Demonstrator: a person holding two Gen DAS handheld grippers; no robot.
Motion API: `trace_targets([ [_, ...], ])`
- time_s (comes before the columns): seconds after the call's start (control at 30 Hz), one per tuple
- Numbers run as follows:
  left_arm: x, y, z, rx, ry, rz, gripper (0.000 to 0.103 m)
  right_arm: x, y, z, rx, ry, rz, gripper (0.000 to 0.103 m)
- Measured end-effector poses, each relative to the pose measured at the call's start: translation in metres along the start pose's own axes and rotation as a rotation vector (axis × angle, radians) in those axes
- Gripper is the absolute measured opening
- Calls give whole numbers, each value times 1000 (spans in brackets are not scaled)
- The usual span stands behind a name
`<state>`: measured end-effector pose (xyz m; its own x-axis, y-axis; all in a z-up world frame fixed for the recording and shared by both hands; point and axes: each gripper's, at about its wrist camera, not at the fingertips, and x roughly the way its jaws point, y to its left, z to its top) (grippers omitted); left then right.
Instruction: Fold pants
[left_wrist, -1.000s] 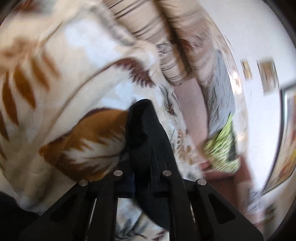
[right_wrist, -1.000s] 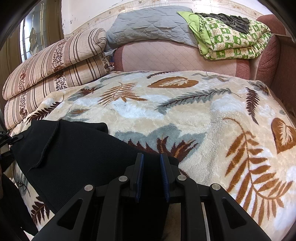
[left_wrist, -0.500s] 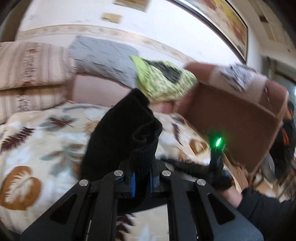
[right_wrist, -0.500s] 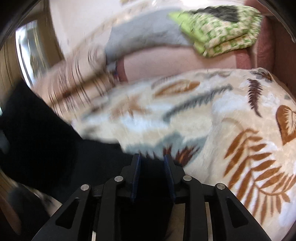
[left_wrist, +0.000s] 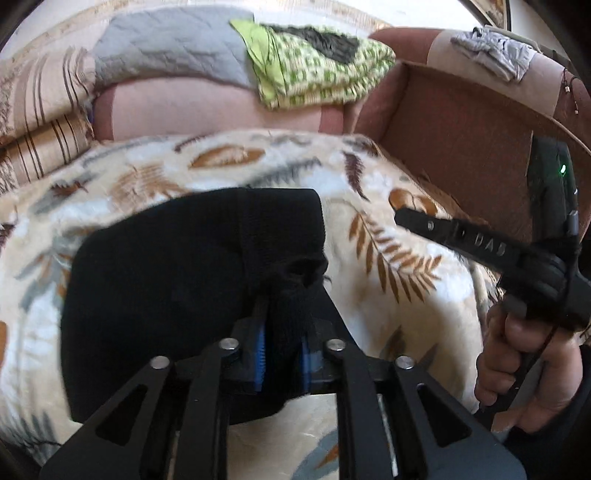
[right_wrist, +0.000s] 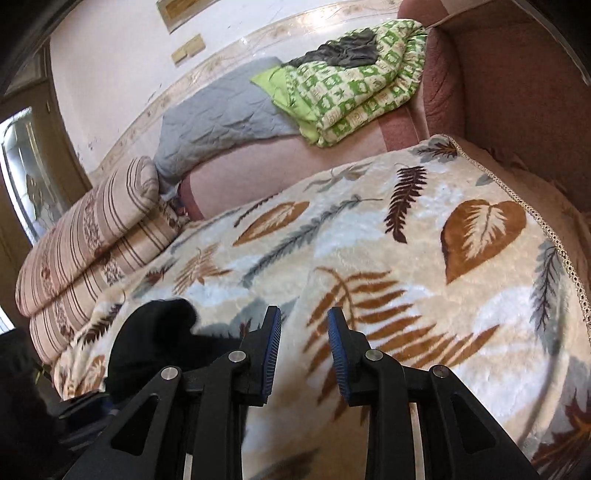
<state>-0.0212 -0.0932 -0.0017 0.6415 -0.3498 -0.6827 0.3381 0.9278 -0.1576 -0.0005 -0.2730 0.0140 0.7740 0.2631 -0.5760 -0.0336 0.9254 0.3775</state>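
My left gripper (left_wrist: 282, 354) sits at the bottom centre of its own view, blue pads pinched tight on a bunched fold of the black pants (left_wrist: 192, 288) — the cloth fills the gap between them. From that pinch the pants spread up and to the left of the frame as one dark, folded slab lying on the leaf-print blanket (left_wrist: 388, 266); its long axis runs from lower left toward a blunt, squared end at upper centre. At the right edge my right hand (left_wrist: 517, 373) grips the handle of the other tool, whose black arm slants toward frame centre.

My right gripper (right_wrist: 304, 343), seen from its own camera, stands parted with only the blanket (right_wrist: 424, 258) showing between the blue pads — it holds nothing. That view catches just a rounded corner of the pants (right_wrist: 155, 339) at lower left, beside the left finger, something the left view never hints at.

Farther back, striped cushions (right_wrist: 92, 236) are stacked at left, a grey quilt (right_wrist: 221, 118) drapes the sofa back, and a green patterned quilt (right_wrist: 354, 92) lies beside it.
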Motion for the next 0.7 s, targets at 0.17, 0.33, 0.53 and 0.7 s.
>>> trace_targets([
  [0.17, -12, -5, -13, 26, 14, -215, 61, 1, 6, -3, -30, 0, 15, 29],
  [0.33, -49, 22, -20, -6, 9, -285, 61, -7, 22, -1, -89, -42, 75, 28],
  [0.53, -94, 113, -17, -265, -129, -66, 35, -11, 82, -15, -361, 28, 370, 8],
  [0.7, -35, 127, -28, -351, 73, -82, 6, 33, 92, -45, -416, 292, 285, 0],
])
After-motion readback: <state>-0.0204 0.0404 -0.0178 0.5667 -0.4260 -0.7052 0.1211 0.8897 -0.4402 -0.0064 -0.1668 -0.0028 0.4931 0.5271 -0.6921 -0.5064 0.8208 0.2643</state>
